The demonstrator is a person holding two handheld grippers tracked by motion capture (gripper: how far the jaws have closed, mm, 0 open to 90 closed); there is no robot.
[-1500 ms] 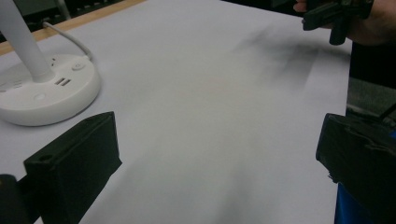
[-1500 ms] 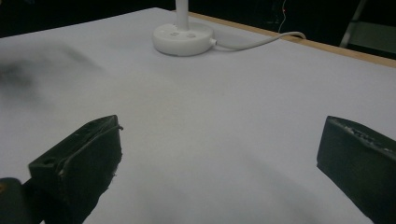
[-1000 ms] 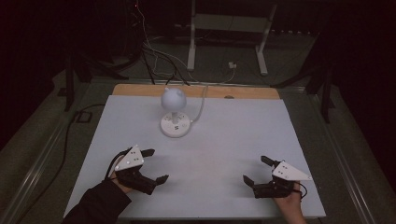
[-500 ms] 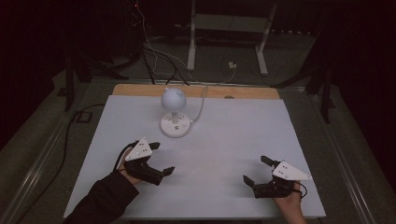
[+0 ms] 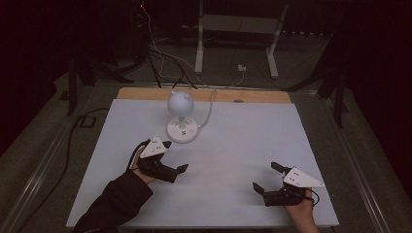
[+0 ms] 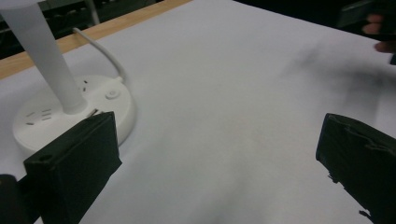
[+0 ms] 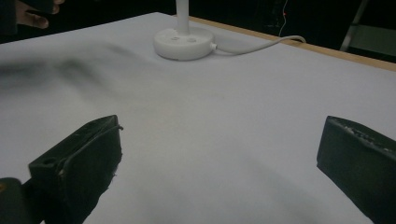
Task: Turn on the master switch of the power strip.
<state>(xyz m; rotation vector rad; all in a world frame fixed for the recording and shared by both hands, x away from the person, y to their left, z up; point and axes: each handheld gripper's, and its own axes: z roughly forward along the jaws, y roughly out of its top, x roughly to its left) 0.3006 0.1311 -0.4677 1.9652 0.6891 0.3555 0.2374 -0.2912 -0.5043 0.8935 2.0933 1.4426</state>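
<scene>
A small white desk lamp (image 5: 180, 103) with a round head stands on a round white base (image 5: 182, 130) at the table's far centre, and its white cable (image 5: 210, 111) runs off the back. My left gripper (image 5: 175, 156) is open just in front of the base, nothing between its jaws. In the left gripper view the base (image 6: 70, 116) sits right behind the left jaw of that gripper (image 6: 217, 172). My right gripper (image 5: 265, 176) is open near the front right, low over the sheet. In the right gripper view it (image 7: 219, 172) frames bare sheet, with the lamp base (image 7: 183, 43) far ahead.
A white sheet covers the table (image 5: 233, 141), with a wooden strip (image 5: 252, 95) along the far edge. Behind the table are cables on the floor (image 5: 160, 53) and a metal stand (image 5: 238, 34). The surroundings are dark.
My left gripper has moved forward and to the right, closer to the lamp base. The right gripper has stayed where it was.
</scene>
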